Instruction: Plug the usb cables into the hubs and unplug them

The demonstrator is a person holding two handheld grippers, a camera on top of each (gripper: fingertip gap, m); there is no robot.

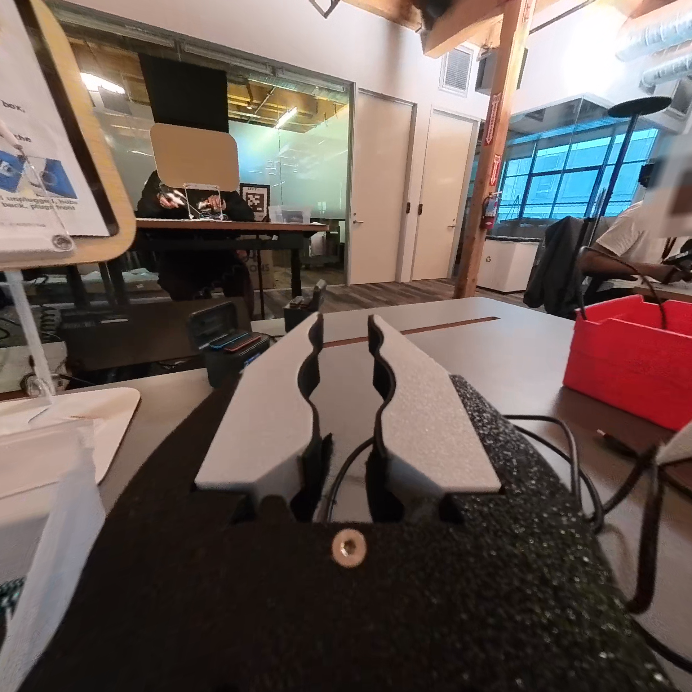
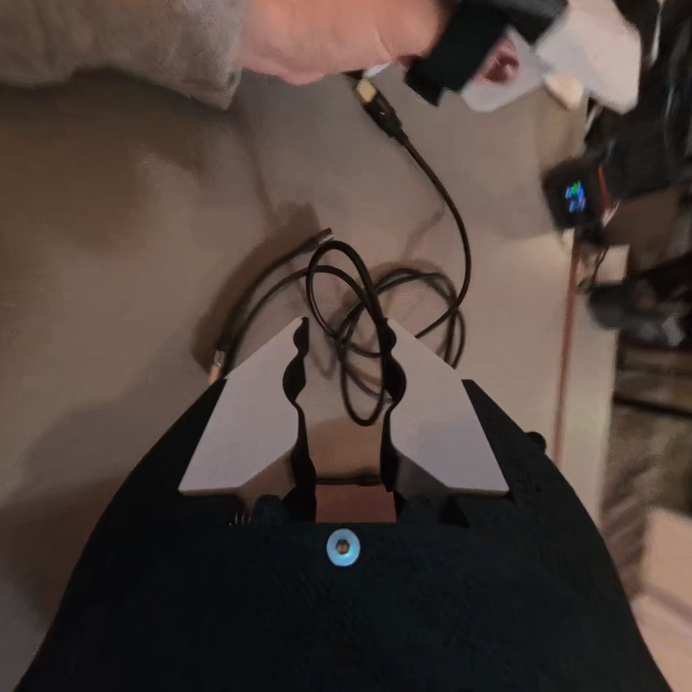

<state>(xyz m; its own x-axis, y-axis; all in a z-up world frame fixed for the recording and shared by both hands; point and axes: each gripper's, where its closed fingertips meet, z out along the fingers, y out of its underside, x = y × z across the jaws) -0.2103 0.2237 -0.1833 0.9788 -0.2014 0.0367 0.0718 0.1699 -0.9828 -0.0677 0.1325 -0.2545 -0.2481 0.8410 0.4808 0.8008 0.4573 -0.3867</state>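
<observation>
My left gripper (image 1: 344, 318) is open and empty, low over the grey table (image 1: 486, 348). A black USB cable (image 1: 569, 449) lies under it and loops off to the right, with a plug (image 1: 608, 434) near the red bin. My right gripper (image 2: 346, 322) is open and points down at a tangle of black USB cables (image 2: 423, 299). One cable loop (image 2: 348, 374) stands between its fingers. One plug (image 2: 369, 93) lies at the top by a person's hand (image 2: 337, 41), and another plug (image 2: 219, 359) lies at the left. No hub shows in either view.
A red bin (image 1: 629, 359) stands at the right with a cable running into it. A sign stand (image 1: 56, 149) on a white base (image 1: 93, 419) is at the left. A black case (image 1: 232, 344) sits beyond the table edge. People work at other tables behind.
</observation>
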